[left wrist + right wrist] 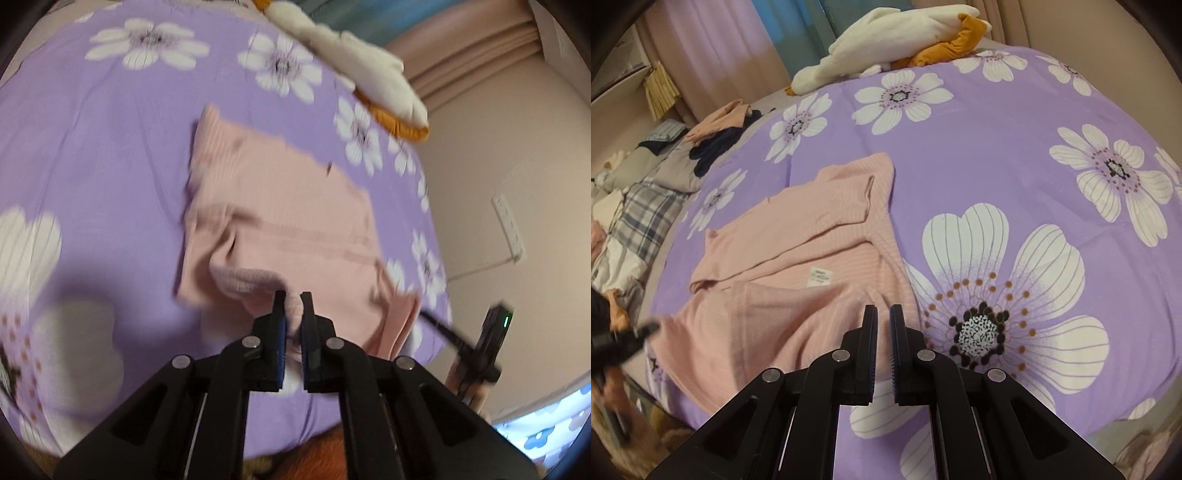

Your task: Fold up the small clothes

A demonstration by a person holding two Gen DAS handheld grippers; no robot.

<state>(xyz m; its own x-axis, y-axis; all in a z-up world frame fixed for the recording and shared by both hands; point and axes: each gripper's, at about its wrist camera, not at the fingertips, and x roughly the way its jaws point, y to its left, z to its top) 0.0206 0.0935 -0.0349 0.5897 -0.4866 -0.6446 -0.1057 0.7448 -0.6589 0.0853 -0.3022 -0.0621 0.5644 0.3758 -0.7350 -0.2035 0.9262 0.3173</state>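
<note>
A small pink ribbed garment (pixel 280 218) lies partly folded on the purple flowered bedspread (pixel 96 155). My left gripper (pixel 293 299) is shut on a bunched pink edge of the garment at its near side, lifting it slightly. In the right wrist view the same pink garment (pixel 798 258) lies spread with a white label (pixel 820 276) showing. My right gripper (pixel 883 312) is shut on the garment's near right edge, the cloth pinched between its narrow jaws. The other gripper shows blurred at the left edge (pixel 613 343).
A white and orange plush toy (pixel 897 40) lies at the far edge of the bed. A pile of clothes and a plaid blanket (pixel 646 206) sit at the left. The bedspread (pixel 997 147) continues to the right. A wall (pixel 498 184) stands beside the bed.
</note>
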